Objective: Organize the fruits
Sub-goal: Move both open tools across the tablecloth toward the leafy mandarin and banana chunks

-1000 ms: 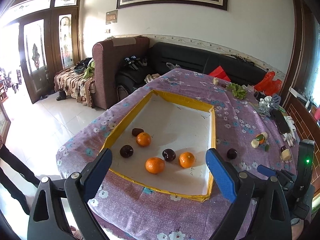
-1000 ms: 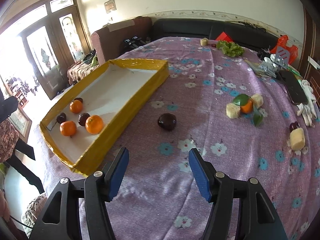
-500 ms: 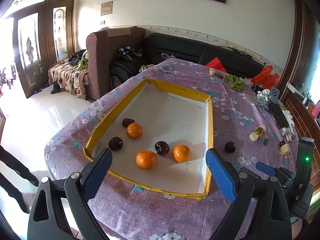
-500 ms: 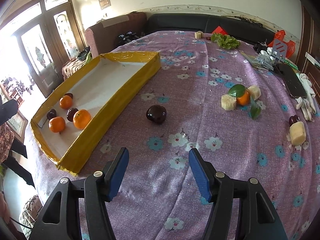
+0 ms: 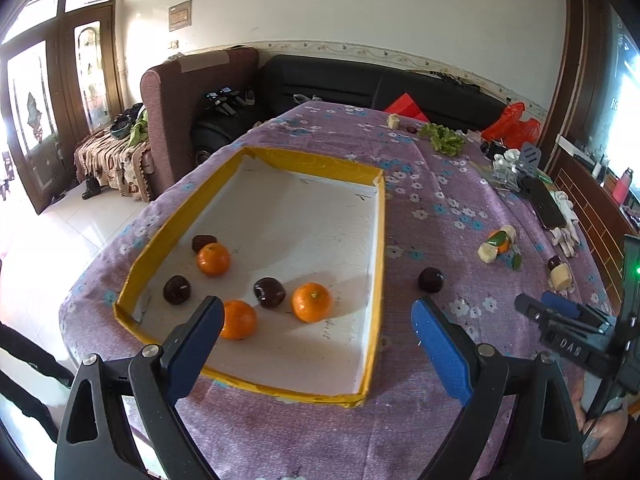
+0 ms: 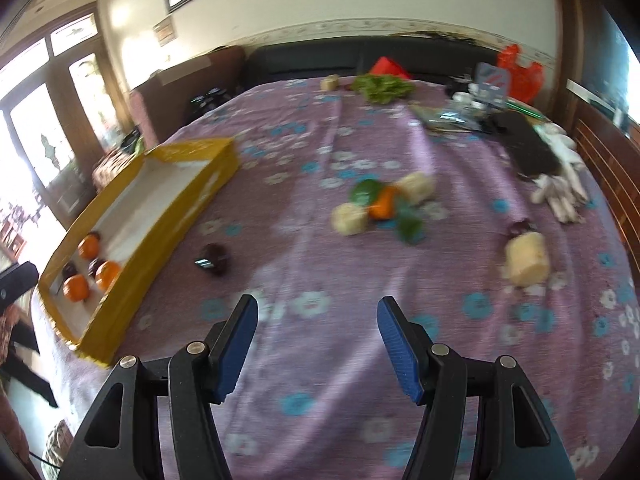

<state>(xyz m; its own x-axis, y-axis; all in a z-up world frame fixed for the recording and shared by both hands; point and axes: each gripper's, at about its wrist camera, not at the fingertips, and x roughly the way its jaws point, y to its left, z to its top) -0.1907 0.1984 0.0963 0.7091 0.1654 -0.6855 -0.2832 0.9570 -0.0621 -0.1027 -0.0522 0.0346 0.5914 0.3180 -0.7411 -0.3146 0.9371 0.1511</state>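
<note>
A yellow-rimmed tray (image 5: 380,216) with a white floor lies on the table ahead of the left tool (image 5: 316,322). Inside, at the end nearest that tool, sit three oranges (image 5: 311,302) and three dark plums (image 5: 269,292), loosely scattered; one plum just beside the rightmost orange, one orange partly hidden behind the tool's left finger. Outside the tray, just past its right wall, a lone dark plum (image 5: 431,279) rests on the cloth, ahead and left of the right tool (image 6: 316,318). Farther ahead of that tool, a leafy orange (image 6: 382,204) lies between two pale chunks, blurred.
</note>
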